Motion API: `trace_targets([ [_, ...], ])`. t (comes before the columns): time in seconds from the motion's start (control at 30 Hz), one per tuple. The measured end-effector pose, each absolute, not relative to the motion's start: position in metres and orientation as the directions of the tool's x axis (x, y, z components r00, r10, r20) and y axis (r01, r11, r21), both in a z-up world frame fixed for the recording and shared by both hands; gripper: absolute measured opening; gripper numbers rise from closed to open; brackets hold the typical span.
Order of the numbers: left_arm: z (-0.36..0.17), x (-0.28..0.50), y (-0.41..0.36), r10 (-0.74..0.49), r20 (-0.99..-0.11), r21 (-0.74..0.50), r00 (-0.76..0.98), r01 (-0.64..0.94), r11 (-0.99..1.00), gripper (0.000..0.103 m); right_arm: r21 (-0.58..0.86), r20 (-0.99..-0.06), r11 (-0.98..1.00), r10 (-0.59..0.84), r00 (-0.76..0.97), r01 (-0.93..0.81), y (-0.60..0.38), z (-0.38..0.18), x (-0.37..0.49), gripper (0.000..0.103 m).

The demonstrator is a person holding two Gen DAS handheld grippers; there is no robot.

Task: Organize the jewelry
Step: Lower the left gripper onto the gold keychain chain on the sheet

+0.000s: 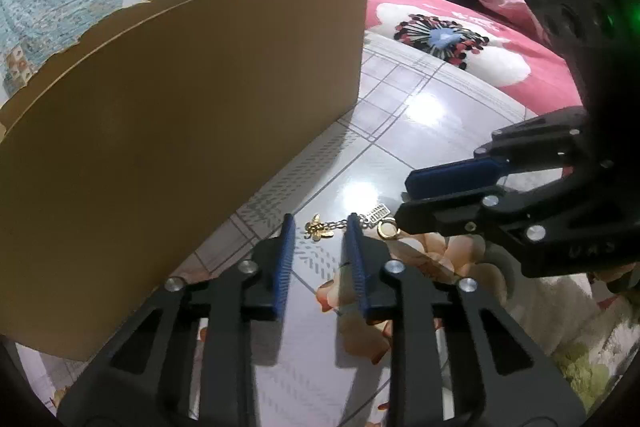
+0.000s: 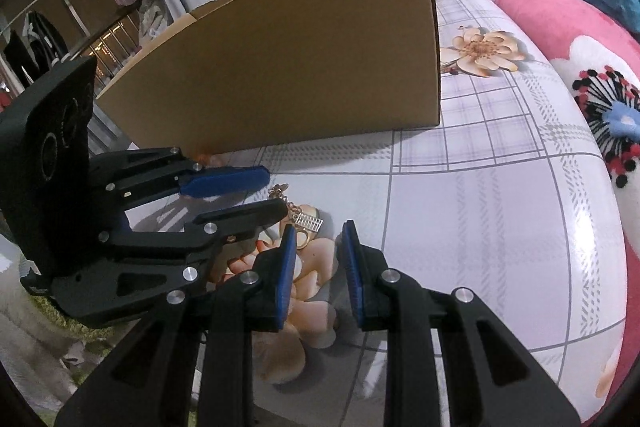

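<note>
the blue ribbed fingers (image 1: 286,247) of the left gripper (image 1: 320,227) stand a narrow gap apart, released, tips low over the glossy surface (image 1: 420,115) with its grey check and peach flower print. between those tips lies the gold flower charm (image 1: 317,228) of a short gold chain (image 1: 338,224); the pads do not press on it, and the chain runs on behind the right-hand finger. at the chain's far end lie a small silver abacus-shaped tag (image 1: 378,215) and a gold ring (image 1: 387,229), all flat on the surface.

the right gripper (image 2: 319,233) comes in from the other side, its blue fingers also slightly parted and grasping nothing. in its own view the ring sits just outside its left finger, beside the pad rather than between the two, with the tag just beyond. from the left wrist view, the ring lies right at the tip of its lower finger.

a tall brown cardboard box (image 1: 200,107) stands on the surface behind the jewellery, near but apart from it. a pink flowered blanket (image 1: 460,39) lies beyond the surface's edge.
</note>
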State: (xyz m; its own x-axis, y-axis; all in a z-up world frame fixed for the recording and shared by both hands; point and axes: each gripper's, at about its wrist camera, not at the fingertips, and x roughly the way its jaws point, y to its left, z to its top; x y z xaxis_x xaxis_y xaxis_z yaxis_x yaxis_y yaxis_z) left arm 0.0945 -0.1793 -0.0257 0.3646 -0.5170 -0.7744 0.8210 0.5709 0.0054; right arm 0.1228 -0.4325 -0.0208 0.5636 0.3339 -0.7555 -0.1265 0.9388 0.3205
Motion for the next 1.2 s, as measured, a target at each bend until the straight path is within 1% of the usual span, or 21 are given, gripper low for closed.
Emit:
trace_targets([
  [0.1,-0.026,0.095,-0.181,-0.517,-0.777,0.007,0.359,0.826,0.564,0.01,0.327,-0.751,0.937,0.339,0.566,-0.126,-0.434,-0.022,0.122,0.024],
  [0.17,-0.025,0.095,-0.182,-0.515,-0.778,0.008,0.36,0.826,0.564,0.007,0.329,-0.751,0.936,0.339,0.567,-0.125,-0.435,-0.022,0.122,0.024],
  [0.6,-0.025,0.081,-0.163,-0.504,-0.777,0.004,0.378,0.803,0.596,0.007,0.327,-0.753,0.937,0.336,0.566,-0.121,-0.438,-0.021,0.117,0.024],
  [0.63,-0.025,0.079,-0.16,-0.505,-0.776,-0.003,0.377,0.799,0.602,0.001,0.325,-0.753,0.938,0.335,0.567,-0.122,-0.437,-0.02,0.117,0.024],
  [0.67,-0.024,0.078,-0.157,-0.509,-0.775,-0.012,0.375,0.796,0.605,0.0,0.323,-0.753,0.938,0.333,0.567,-0.123,-0.436,-0.02,0.117,0.024],
  [0.87,-0.024,0.071,-0.142,-0.51,-0.774,-0.046,0.374,0.771,0.635,0.0,0.318,-0.753,0.939,0.332,0.568,-0.127,-0.433,-0.018,0.117,0.024],
  [1.1,-0.012,0.063,-0.128,-0.545,-0.741,-0.075,0.392,0.759,0.647,0.0,0.311,-0.758,0.941,0.329,0.563,-0.131,-0.431,-0.018,0.118,0.024],
  [1.2,-0.011,0.062,-0.123,-0.543,-0.746,-0.085,0.387,0.753,0.653,0.0,0.309,-0.758,0.942,0.329,0.563,-0.134,-0.428,-0.017,0.118,0.024],
])
